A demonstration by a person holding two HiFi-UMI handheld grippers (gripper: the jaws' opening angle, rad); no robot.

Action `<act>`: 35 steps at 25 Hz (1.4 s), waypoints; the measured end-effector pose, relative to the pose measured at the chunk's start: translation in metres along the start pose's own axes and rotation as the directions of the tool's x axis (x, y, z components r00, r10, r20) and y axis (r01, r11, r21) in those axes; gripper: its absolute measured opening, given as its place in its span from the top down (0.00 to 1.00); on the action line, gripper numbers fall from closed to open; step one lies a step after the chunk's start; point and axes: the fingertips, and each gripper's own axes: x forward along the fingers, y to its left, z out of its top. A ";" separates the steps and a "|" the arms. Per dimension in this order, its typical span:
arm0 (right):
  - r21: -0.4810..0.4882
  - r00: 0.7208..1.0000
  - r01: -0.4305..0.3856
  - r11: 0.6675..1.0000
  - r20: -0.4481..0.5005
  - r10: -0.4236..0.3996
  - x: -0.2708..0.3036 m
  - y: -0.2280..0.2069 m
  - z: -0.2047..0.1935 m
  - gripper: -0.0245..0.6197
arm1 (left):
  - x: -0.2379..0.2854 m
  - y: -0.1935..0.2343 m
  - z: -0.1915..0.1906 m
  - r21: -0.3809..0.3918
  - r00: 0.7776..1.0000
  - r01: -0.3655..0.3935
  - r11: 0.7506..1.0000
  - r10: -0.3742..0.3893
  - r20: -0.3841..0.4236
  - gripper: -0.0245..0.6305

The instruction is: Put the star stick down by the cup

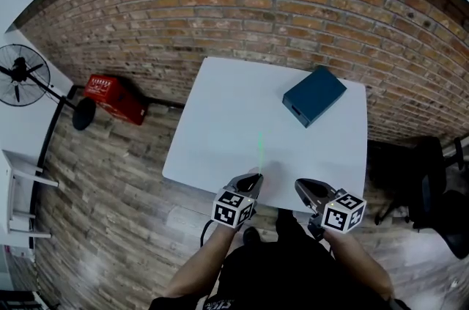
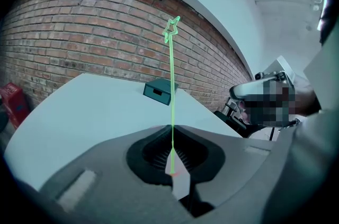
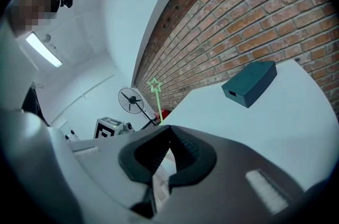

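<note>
Star stick (image 2: pixel 171 74), thin translucent green, stands pinched in left gripper (image 2: pixel 172 130).

We see a pale green star stick (image 2: pixel 171 74) and a wall (image 1: pixel 256 15) of red-brown brick with pale mortar lines. The desk (image 1: pixel 220 133) is plain white, the box (image 1: pixel 314 95) dark teal. The floor (image 1: pixel 110 184) is patterned in grey-brown wood planks. The crate (image 1: pixel 113 98) is red, the fan (image 1: pixel 22 74) black. The left gripper (image 1: pixel 256 178) and right gripper (image 1: pixel 299 185) are grey, their cubes marked with black-and-white squares; the fingers (image 2: pixel 151 153) are black and ribbed.
</note>
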 end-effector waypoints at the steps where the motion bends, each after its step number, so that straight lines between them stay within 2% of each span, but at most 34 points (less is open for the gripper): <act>1: 0.003 1.000 0.001 1.000 0.000 -0.001 -0.001 -0.001 -0.002 0.96 | 0.001 0.000 -0.002 0.000 1.000 0.000 1.000 0.000 -0.007 0.94; 9: 0.020 1.000 -0.002 1.000 -0.002 0.002 0.001 0.001 -0.009 0.96 | 0.002 0.000 -0.012 0.002 0.999 0.002 1.000 -0.002 -0.036 0.90; 20: 0.018 1.000 -0.013 1.000 -0.007 0.013 0.008 0.007 -0.010 0.96 | -0.006 0.005 -0.012 -0.005 1.000 -0.004 1.000 0.004 -0.031 0.91; 28: 0.004 1.000 -0.017 1.000 0.006 0.017 0.011 0.015 -0.005 0.96 | -0.024 0.012 0.007 -0.020 0.999 -0.017 1.000 0.018 0.037 0.91; 35: -0.008 0.999 -0.018 1.000 0.042 0.018 0.008 0.032 -0.004 0.96 | -0.064 0.014 0.025 -0.025 0.994 -0.034 0.999 0.036 0.105 0.91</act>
